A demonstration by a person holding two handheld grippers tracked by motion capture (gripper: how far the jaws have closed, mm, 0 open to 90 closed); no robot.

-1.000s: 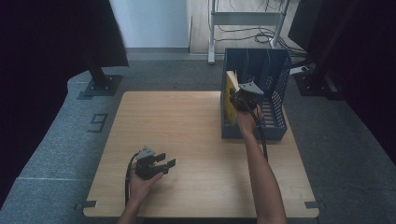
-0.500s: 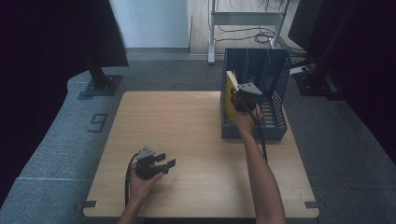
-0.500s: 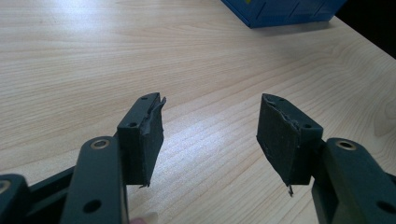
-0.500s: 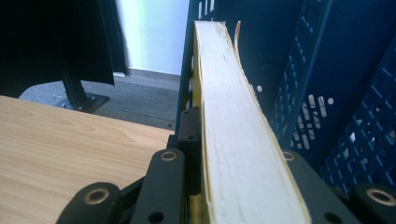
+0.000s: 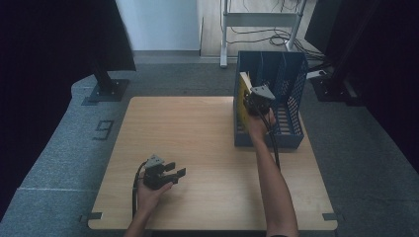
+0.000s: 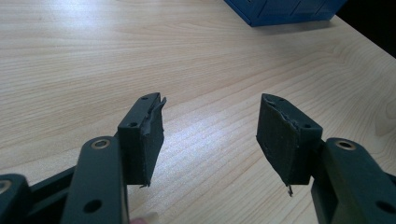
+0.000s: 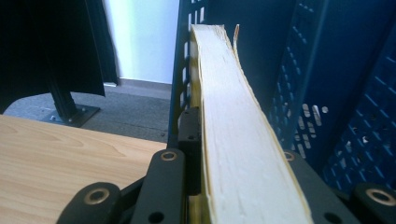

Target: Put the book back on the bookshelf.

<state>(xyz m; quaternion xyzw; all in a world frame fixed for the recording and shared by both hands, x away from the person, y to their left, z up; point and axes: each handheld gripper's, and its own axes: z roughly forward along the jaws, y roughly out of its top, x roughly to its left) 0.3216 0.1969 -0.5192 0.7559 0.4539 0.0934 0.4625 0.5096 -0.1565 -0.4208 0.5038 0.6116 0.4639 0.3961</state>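
1. High view: a book [image 5: 243, 94] with a yellow cover is being held upright by the right gripper [image 5: 258, 98] at the left wall of the blue crate [image 5: 291, 129], which is standing at about 2 o'clock on the table [image 5: 197, 128]. The jaws have just been closing, with the book between them, and are now clamped on it. The left gripper [image 5: 174, 174] is being rested at about 7 o'clock on the table, well apart from the crate.

2. Left gripper view: the jaws are being kept open over bare wood, with nothing between the pads [image 6: 147, 133]. A corner of the crate [image 6: 280, 11] is being shown at 1 o'clock, far off.

3. Right gripper view: the book's page edge [image 7: 233, 140] is being looked along, running from 6 o'clock up to 12 o'clock, with a jaw pressed on each cover. The crate's left wall [image 7: 184, 56] is lying just beside the book at 11 o'clock; whether they are touching cannot be told. The top pages are curling loose.

4. Risks, as judged: the book is being gripped at one end, so it could be tipped or swung by its own weight and slip between the pads. If it is being lifted out, its cover could be caught on the slotted wall and the crate dragged along. The loose pages could be bent against the divider.
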